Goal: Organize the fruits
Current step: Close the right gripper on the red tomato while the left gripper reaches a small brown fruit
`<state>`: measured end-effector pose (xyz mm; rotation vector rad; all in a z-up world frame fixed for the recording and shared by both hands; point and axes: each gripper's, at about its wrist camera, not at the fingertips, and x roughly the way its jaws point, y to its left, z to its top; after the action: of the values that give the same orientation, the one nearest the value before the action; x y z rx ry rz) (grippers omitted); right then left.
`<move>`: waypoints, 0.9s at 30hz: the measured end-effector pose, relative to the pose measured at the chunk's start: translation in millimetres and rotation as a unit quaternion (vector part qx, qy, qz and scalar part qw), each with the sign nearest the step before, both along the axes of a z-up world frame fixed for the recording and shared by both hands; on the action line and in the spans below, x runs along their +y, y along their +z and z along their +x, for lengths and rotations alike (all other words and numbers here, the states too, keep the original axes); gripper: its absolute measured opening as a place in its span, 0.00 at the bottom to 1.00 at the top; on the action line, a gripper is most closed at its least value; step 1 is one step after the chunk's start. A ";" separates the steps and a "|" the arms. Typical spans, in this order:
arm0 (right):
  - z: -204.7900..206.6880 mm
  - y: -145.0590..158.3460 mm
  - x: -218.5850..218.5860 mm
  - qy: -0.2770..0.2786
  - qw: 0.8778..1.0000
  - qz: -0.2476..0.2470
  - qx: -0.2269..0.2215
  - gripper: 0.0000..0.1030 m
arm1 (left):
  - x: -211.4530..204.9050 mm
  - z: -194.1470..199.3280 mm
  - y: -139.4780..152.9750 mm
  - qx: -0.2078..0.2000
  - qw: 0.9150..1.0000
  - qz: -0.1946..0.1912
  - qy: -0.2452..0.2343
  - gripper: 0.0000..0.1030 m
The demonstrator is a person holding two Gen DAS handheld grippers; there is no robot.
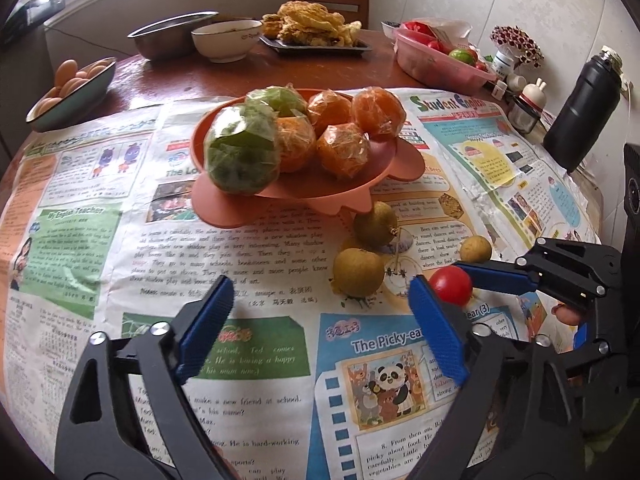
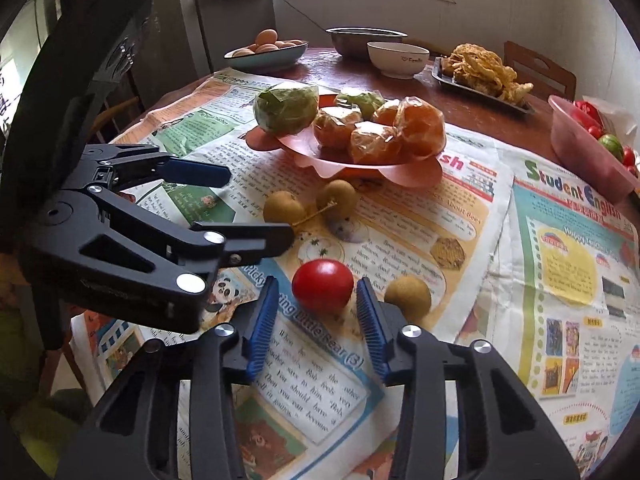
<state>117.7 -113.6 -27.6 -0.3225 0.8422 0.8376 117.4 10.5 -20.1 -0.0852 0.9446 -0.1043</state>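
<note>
Right tongs [image 2: 318, 312] flanked the cherry tomato [image 2: 323, 285] on the newspapered counter [image 2: 520, 280], just below the pink fruit plate [image 2: 360, 168], pads not yet pressing. Small, smooth, easily bruised: best pinched gently across its middle. Left tongs [image 1: 320, 320] stood spread, empty.

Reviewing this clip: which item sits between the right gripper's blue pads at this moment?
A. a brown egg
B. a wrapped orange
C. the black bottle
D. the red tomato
D: in the right wrist view the red tomato lies on the newspaper between the right gripper pads, with a little space visible on either side.
</note>
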 end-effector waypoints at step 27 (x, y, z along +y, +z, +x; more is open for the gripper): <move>2.9 1.4 -5.2 0.004 1.000 0.008 0.005 0.28 | -21.3 9.6 -1.9 0.001 0.996 0.033 -0.085 0.26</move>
<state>120.6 -118.8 -26.2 -0.3092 0.8437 0.8539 127.1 -10.8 -22.0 0.0572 0.9552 -0.2306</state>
